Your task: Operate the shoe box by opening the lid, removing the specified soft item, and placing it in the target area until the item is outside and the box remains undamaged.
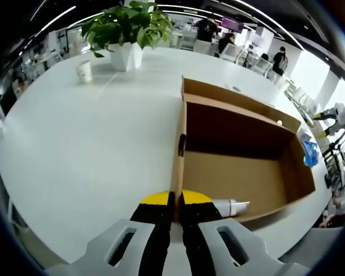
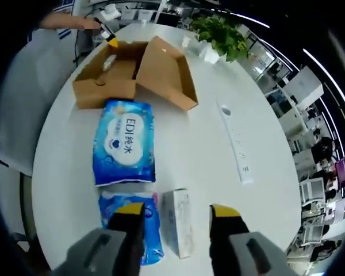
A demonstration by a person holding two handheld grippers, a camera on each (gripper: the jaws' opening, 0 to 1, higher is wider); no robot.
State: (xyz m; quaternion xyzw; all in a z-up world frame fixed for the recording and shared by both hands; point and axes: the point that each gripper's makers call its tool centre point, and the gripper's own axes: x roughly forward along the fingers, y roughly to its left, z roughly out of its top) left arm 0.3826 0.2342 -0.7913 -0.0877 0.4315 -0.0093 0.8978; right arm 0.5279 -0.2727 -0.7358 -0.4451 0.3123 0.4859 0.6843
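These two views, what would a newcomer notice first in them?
In the right gripper view, a big blue wipes pack lies on the white table, between the open cardboard box and a white tissue box. In the left gripper view, the left gripper is shut on the box's side wall.

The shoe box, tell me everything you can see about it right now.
The shoe box is plain brown cardboard, open, its hinged lid folded back on the white table. A white tube-like item lies inside. The left gripper pinches its near wall, fingers closed on the edge. A blue wipes pack lies just outside it.
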